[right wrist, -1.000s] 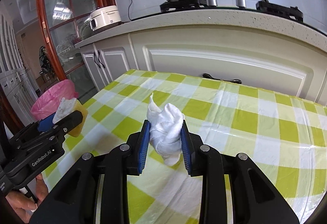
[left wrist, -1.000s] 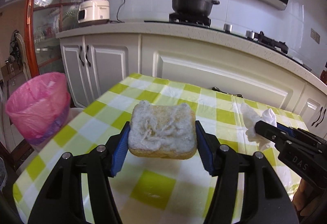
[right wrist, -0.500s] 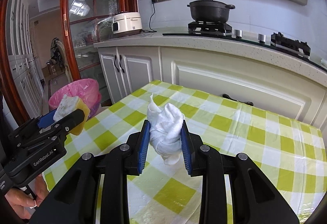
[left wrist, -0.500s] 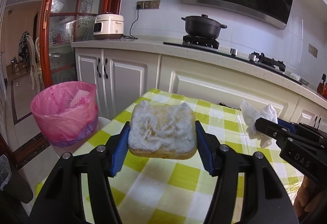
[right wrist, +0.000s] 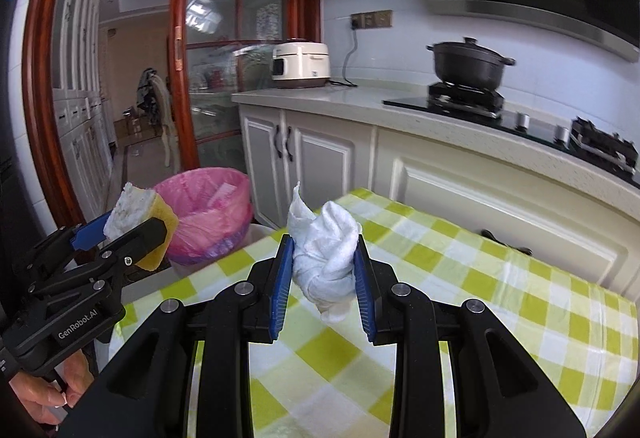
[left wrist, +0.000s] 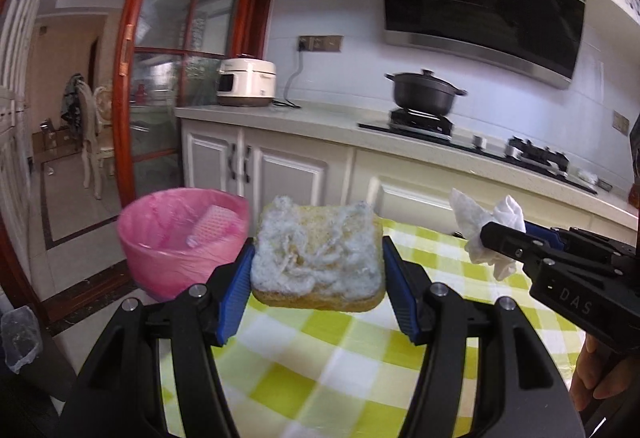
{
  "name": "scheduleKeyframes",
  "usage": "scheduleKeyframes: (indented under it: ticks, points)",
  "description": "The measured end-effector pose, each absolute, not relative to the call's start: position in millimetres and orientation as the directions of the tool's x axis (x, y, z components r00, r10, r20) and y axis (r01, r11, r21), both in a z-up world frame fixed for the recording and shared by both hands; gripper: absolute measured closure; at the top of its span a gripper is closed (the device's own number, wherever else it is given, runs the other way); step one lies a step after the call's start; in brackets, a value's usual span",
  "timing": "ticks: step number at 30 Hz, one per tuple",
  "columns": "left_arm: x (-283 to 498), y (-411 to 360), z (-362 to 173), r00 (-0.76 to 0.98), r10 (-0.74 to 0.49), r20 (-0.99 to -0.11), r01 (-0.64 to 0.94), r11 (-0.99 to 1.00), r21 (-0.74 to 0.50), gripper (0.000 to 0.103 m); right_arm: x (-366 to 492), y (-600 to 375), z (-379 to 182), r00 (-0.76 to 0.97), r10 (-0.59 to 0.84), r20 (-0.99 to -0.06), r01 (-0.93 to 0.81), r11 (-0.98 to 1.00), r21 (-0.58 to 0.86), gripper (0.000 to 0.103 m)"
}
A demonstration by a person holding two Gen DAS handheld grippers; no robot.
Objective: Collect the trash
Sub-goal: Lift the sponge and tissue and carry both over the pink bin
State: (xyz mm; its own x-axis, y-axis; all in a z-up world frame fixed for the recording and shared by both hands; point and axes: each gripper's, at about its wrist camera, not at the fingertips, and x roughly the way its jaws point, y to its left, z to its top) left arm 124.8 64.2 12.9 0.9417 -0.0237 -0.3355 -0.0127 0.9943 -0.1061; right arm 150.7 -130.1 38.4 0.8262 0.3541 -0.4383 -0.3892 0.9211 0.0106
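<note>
My left gripper (left wrist: 318, 278) is shut on a yellow sponge (left wrist: 318, 258) with a white fuzzy top, held in the air over the table's left end. In the right wrist view the same sponge (right wrist: 140, 216) shows at the left in the left gripper (right wrist: 124, 234). My right gripper (right wrist: 323, 278) is shut on a crumpled white tissue (right wrist: 324, 250), also lifted off the table. From the left wrist view the tissue (left wrist: 486, 228) sticks out of the right gripper (left wrist: 500, 238). A bin with a pink bag (left wrist: 182, 238) stands on the floor beyond the table's left end; the bin (right wrist: 208, 210) holds some trash.
The table carries a yellow-green checked cloth (right wrist: 500, 318). Behind it runs a white kitchen counter (left wrist: 320, 122) with a rice cooker (left wrist: 246, 88) and a black pot (left wrist: 426, 92) on the hob. A glass door with a red frame (right wrist: 180, 58) stands at the left. A hand (right wrist: 48, 394) holds the left gripper.
Both grippers have risen and swung left towards the bin, each keeping its load. The bin has come closer to the middle of both views.
</note>
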Motion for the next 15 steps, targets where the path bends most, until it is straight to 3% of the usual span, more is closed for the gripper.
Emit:
scheduleKeyframes:
  ticks: [15]
  points:
    - [175.2, 160.0, 18.9, 0.903, 0.177, -0.39, -0.228, 0.97, -0.087, 0.044, 238.1, -18.2, 40.0, 0.698, 0.533, -0.478, -0.588, 0.808, 0.041, 0.074]
